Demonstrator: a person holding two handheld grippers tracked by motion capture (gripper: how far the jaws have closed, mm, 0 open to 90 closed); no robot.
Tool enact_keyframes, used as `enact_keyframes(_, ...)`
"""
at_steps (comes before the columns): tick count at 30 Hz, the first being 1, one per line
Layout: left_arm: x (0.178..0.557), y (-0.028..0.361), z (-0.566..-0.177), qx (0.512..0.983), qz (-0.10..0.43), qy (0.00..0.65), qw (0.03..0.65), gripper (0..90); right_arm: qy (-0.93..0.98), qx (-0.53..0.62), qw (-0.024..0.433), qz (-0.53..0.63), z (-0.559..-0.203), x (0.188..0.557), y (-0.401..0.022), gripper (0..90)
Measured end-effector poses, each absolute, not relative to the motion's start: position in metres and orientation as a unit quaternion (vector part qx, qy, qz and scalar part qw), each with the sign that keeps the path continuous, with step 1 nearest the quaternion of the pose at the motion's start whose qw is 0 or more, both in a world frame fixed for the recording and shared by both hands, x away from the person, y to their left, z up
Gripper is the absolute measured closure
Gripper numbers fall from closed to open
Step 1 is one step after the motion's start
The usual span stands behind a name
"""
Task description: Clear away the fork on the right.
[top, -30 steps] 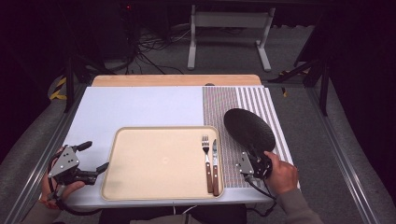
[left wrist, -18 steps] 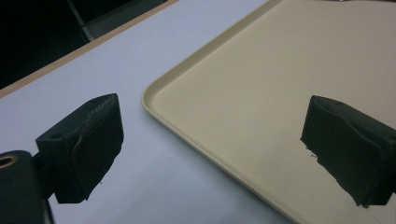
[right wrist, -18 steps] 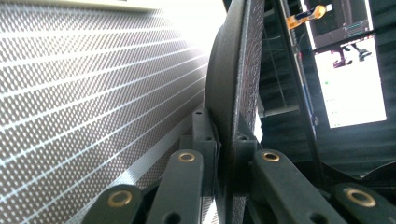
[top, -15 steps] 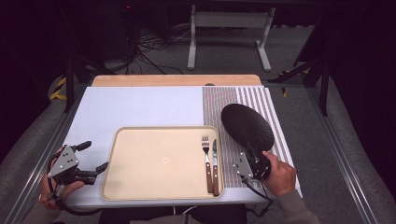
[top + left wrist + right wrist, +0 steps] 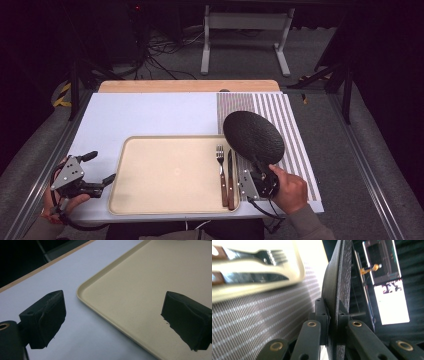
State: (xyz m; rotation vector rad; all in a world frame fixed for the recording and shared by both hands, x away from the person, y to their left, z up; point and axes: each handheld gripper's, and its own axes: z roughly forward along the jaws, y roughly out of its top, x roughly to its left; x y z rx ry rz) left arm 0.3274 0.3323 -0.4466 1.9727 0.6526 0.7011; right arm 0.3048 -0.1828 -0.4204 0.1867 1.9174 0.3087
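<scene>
The round black textured plate (image 5: 253, 136) is sitting at the tip of the right gripper (image 5: 258, 169), rising away from it toward the far side of the table, above the striped grey-and-white placemat (image 5: 290, 120) and just beside the right edge of the beige plastic tray (image 5: 170, 175). In the high view the plate is lying tilted, its near rim gripped and its far rim lifted, so its face is slanting up toward the camera; its widest span is running from near right to far left. In the right gripper view (image 5: 333, 322) the plate is standing edge-on between the two black jaws, which are pressing on its rim from both sides, closed almost fully. A wooden-handled fork (image 5: 221, 172) and a wooden-handled knife (image 5: 230, 175) are lying side by side on the tray's right part. The left gripper (image 5: 97, 167) is resting near the tray's left edge with its jaws spread wide, gripping nothing; one jaw is hanging over the tray (image 5: 140, 290).
</scene>
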Motion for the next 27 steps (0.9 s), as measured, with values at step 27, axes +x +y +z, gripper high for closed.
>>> enact_keyframes(27, 0.326, 0.334, -0.445, 0.797, 0.285, 0.263, 0.463, 6.2, 0.831, -0.035, 0.522, 0.188, -0.426, 0.283, -0.094, 85.8)
